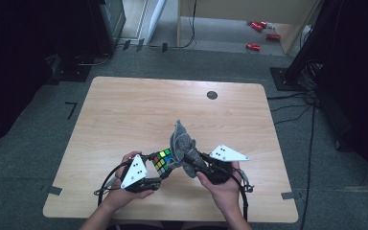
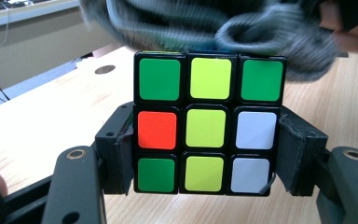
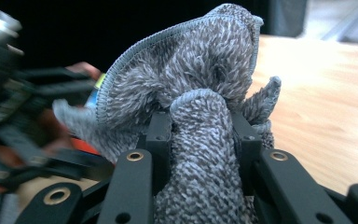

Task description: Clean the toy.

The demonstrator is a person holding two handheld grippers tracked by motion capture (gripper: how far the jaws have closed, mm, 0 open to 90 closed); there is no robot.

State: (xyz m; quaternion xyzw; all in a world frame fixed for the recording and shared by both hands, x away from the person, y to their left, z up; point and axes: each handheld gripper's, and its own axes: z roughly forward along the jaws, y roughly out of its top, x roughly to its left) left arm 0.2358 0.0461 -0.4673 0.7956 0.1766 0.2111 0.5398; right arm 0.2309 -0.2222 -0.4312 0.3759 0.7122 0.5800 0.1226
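A colour cube [image 2: 207, 123] with green, yellow, orange and white squares sits between the pads of my left gripper [image 2: 205, 156], which is shut on it just above the wooden table [image 1: 124, 110]. In the high view the cube [image 1: 162, 160] is at the front centre, with the left gripper [image 1: 162, 167] below and left of it. My right gripper [image 3: 204, 135] is shut on a bunched grey cloth [image 3: 191, 84]. That cloth [image 1: 182, 143] presses against the cube's right side, and the right gripper [image 1: 194, 160] holds its lower part. The cloth's blurred folds [image 2: 242, 28] hang over the cube's top.
A dark round cap [image 1: 212, 95] is set into the table near its far edge. Black cables [image 1: 297, 105] run over the grey floor at the right. Red items [image 1: 263, 33] lie on the floor beyond the table. A dark cabinet [image 1: 110, 24] stands at the back left.
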